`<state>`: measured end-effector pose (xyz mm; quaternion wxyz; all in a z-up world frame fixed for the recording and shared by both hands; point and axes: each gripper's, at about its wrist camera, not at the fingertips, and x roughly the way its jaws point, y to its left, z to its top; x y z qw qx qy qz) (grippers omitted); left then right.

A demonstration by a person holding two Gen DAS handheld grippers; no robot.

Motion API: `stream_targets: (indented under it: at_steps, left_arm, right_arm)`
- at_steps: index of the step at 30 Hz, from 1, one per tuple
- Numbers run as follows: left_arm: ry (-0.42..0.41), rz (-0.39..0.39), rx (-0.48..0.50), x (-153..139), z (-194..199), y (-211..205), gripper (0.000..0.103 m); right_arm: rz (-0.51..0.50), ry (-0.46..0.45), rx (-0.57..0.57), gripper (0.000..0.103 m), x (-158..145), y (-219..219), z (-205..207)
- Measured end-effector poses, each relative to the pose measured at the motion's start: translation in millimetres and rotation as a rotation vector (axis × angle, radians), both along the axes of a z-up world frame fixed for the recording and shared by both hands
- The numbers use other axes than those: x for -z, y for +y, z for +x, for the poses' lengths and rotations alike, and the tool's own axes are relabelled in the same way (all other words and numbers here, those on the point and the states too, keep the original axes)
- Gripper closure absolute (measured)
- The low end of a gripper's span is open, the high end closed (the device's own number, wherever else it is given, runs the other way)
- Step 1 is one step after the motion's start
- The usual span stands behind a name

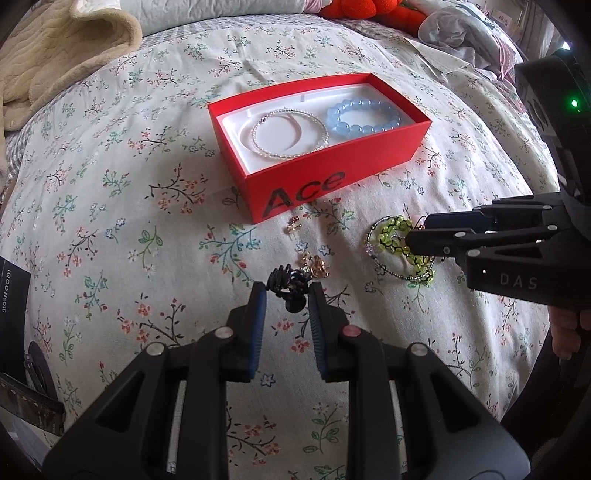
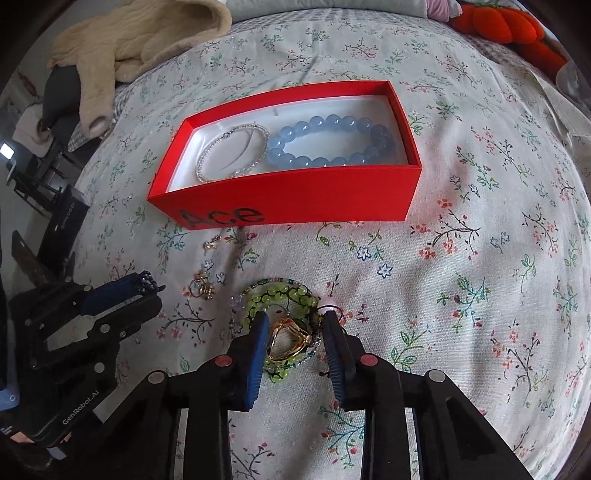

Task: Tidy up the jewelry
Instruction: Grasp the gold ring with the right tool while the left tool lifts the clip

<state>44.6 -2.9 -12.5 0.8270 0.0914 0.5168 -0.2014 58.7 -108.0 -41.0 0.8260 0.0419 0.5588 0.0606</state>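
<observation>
A red box [image 1: 306, 192] marked "Ace" lies open on the floral bedspread. In it are a silver bead bracelet [image 1: 288, 134] and a blue bead bracelet [image 1: 364, 116]. My left gripper [image 1: 286, 290] is shut on a small black beaded piece [image 1: 290, 286], just in front of the box. To its right my right gripper [image 2: 293, 325] points down into a heap of a green bead bracelet [image 2: 280, 297] and a gold ring [image 2: 288, 341]. Its pads close on the ring and the beads beside it. Small gold earrings [image 1: 317, 266] lie loose between the two grippers.
A beige quilted blanket [image 1: 55, 55] is bunched at the far left and orange plush toys [image 1: 365, 9] lie at the far edge. A black phone box [image 1: 13, 284] sits at the bed's left edge. A hand [image 1: 569, 328] holds the right gripper.
</observation>
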Motion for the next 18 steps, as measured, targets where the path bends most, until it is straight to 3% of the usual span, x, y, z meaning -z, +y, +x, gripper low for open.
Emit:
stream_targets:
  at_steps: [6, 18]
  left_arm:
    - [0.003, -0.001, -0.004, 0, 0, 0, 0.078]
    - [-0.018, -0.026, -0.02, -11, 4, 3, 0.078]
  right_arm:
    - [-0.011, 0.02, 0.008, 0.081, 9, 0, 2]
    - [0.016, -0.026, 0.018, 0.081, -8, -7, -3]
